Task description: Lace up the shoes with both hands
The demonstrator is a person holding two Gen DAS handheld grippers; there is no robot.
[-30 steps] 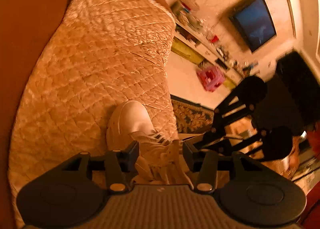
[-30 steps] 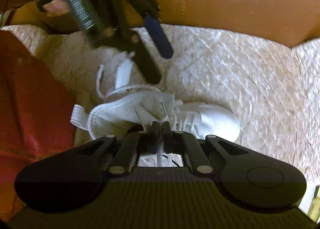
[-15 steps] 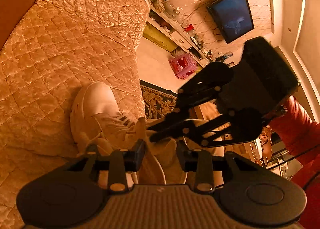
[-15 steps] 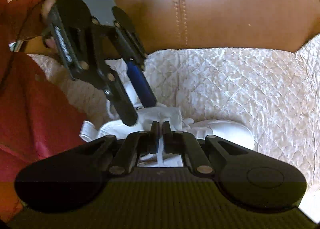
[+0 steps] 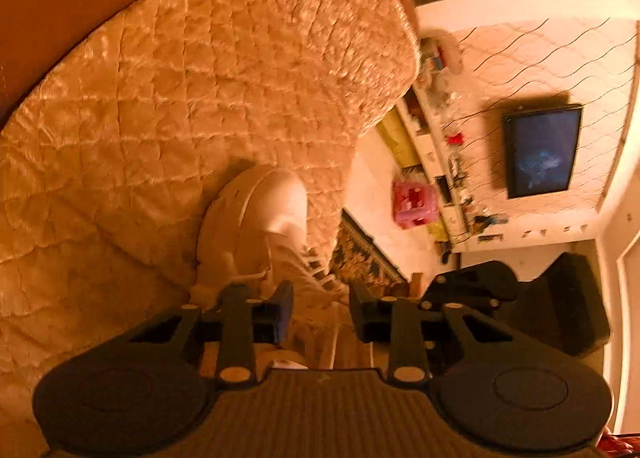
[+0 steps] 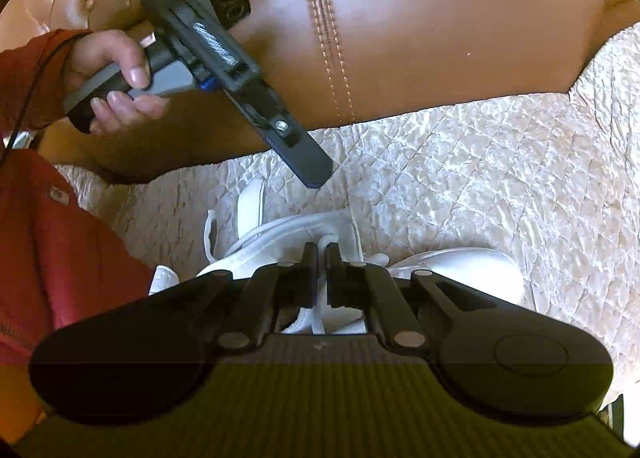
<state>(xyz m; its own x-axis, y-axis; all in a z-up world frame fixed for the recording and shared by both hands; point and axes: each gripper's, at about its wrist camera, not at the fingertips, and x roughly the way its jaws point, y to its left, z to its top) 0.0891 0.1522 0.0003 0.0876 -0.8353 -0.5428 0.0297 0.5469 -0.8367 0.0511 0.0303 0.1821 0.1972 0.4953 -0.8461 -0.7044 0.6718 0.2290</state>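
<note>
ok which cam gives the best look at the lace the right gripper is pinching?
Right wrist view. The right gripper is shut on a white lace, which runs from between its fingers down to the white shoe. In the left wrist view that pinch isn't visible; you only see the shoe's laced front past the closing left gripper.

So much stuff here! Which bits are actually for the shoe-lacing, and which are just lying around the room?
For the job:
- white shoe
- its lace, pinched by the right gripper
- left gripper, jaws closing over the shoe

Just lying about:
- quilted cover
- television
- pink toy
- patterned rug
</note>
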